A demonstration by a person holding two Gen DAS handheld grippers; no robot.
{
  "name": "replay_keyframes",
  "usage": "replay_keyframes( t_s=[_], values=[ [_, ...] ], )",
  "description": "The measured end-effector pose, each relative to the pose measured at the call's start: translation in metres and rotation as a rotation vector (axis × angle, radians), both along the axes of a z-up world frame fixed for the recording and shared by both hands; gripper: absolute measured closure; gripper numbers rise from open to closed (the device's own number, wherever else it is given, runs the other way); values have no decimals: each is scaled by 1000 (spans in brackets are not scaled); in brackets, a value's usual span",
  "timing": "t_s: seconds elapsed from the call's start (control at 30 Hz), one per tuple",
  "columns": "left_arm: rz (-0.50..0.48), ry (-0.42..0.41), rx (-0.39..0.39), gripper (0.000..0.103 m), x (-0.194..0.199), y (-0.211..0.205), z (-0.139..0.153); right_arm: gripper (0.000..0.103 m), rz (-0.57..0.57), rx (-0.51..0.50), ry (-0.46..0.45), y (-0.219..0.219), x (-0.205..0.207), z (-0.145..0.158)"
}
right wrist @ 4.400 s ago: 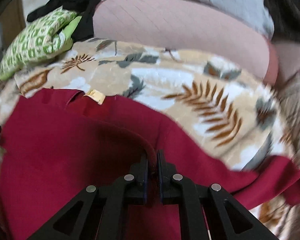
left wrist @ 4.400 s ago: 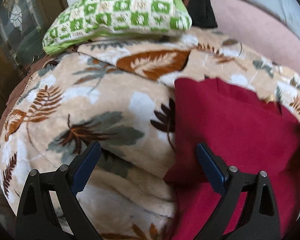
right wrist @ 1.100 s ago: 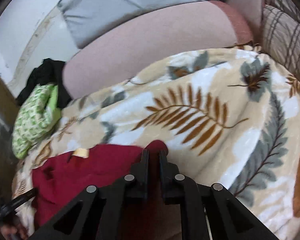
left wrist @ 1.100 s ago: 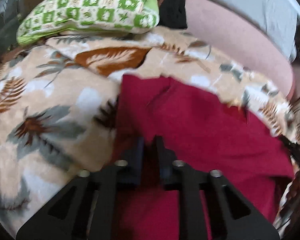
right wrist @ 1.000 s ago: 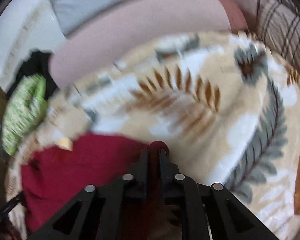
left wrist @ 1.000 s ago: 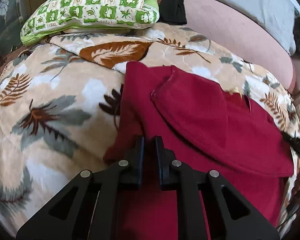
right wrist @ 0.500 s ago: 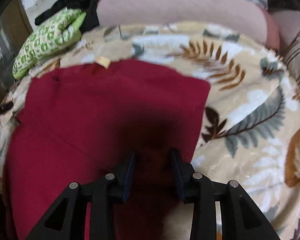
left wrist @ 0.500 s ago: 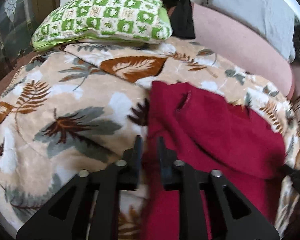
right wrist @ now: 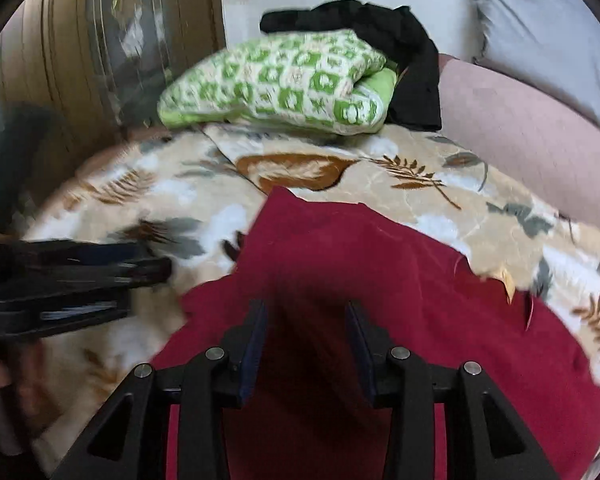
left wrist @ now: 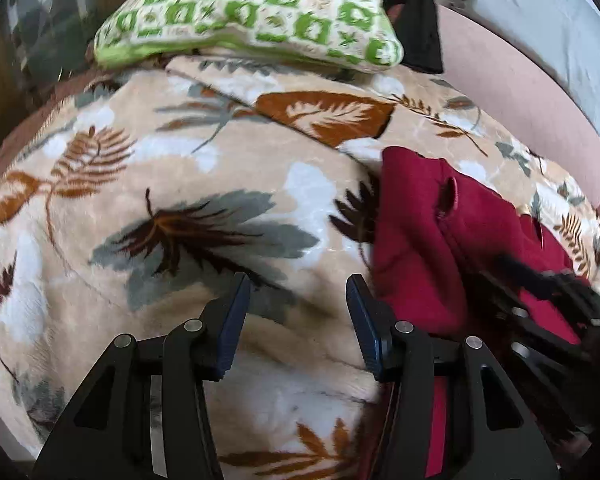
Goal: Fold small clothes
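Observation:
A dark red garment [right wrist: 380, 280] lies folded over on a beige leaf-print blanket [left wrist: 180, 184]; it also shows in the left wrist view [left wrist: 440, 248] to the right. My left gripper [left wrist: 296, 316] is open and empty over the blanket, just left of the garment's edge. My right gripper [right wrist: 306, 340] is open and empty just above the garment's near part. The left gripper shows blurred at the left of the right wrist view [right wrist: 80, 280]. The right gripper shows blurred at the right of the left wrist view [left wrist: 548, 308].
A green-and-white patterned pillow [right wrist: 284, 84] lies at the back of the blanket with black clothing [right wrist: 400, 52] behind it. A pink cushion [right wrist: 520, 136] and a grey pillow [right wrist: 548, 32] lie at the right. A wooden panel with glass [right wrist: 100, 60] stands at the left.
Both grippers have let go of the red garment and opened. The left gripper has moved left off the garment onto the blanket. The garment now lies folded over.

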State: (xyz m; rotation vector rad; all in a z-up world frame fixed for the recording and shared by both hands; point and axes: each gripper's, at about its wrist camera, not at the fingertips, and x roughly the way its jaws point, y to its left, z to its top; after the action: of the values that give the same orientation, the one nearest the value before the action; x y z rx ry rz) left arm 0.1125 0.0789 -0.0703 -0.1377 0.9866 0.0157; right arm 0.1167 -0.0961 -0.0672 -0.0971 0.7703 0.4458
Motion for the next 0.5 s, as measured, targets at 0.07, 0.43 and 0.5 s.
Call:
replay_keyframes(
  t_s=[0.07,0.43,0.5],
  values=[
    [15,7,-16,53,0,5,-2,76,24,-11,67,2,13,-14],
    [35,-63,-70,53,-8,6,27,96,99,289,118,-11,-15,12],
    [16,-52,-72,53,-5,-6,29,93,66,231,159,-2,-11,-3]
  ],
)
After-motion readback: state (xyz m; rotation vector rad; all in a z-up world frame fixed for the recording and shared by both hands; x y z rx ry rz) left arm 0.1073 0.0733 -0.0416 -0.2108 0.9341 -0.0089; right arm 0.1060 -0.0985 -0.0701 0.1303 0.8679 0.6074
